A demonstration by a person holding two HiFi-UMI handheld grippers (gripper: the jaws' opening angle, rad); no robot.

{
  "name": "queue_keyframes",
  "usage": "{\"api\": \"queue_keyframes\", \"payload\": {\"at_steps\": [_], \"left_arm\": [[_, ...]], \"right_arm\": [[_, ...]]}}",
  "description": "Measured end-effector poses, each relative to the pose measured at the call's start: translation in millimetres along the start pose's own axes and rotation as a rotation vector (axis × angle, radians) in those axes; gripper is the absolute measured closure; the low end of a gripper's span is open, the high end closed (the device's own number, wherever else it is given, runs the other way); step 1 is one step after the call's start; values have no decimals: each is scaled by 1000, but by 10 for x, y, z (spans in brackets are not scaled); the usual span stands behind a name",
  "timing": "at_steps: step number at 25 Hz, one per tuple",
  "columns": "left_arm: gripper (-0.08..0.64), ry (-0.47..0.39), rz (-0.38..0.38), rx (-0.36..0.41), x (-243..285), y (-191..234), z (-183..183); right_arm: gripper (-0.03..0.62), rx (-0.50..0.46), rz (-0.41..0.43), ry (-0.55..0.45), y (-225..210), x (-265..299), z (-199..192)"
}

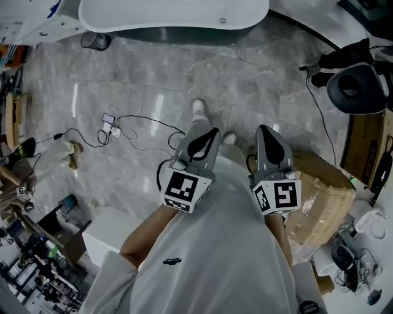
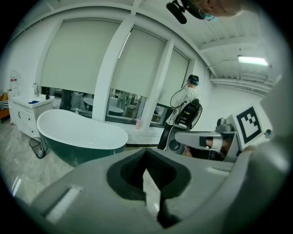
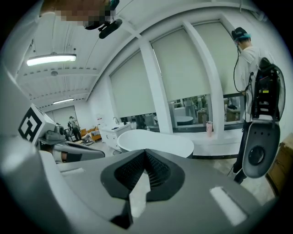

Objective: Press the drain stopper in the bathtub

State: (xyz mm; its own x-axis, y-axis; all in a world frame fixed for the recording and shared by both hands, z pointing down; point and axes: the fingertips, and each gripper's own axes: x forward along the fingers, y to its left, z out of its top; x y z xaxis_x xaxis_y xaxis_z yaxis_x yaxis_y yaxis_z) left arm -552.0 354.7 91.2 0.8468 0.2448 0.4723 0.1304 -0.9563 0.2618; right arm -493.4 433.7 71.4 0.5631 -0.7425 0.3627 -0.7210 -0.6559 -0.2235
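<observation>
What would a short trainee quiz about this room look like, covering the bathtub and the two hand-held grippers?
1. True or false: the left gripper touches the white oval bathtub with the dark green outside.
2. Which stands on the grey marble floor beside the bathtub? A: dark mesh waste bin. B: wooden ladder. C: red chair.
3. Fill in: the jaws of the right gripper are ___, with nothing between them.

Key: 1 false; 2 A; 3 shut.
</observation>
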Motion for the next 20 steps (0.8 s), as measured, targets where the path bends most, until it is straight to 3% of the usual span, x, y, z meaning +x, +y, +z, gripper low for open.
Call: {"api": "queue_keyframes", "payload": {"at_steps": [4, 9, 12, 20], "left_arm": [[557, -22, -3, -29, 77, 349, 164], [557, -51, -8, 12, 314, 1008, 603], [557, -75, -24, -4, 450, 1401, 889], [557, -93, -87, -7, 818, 1982, 1297]], "right_arm": [[588, -11, 19, 30, 137, 326, 103], [588, -15, -49, 23, 115, 976, 449], [588, -39, -63, 8, 124, 1387, 761], [588, -19, -101, 20, 52, 2144, 1081]]}}
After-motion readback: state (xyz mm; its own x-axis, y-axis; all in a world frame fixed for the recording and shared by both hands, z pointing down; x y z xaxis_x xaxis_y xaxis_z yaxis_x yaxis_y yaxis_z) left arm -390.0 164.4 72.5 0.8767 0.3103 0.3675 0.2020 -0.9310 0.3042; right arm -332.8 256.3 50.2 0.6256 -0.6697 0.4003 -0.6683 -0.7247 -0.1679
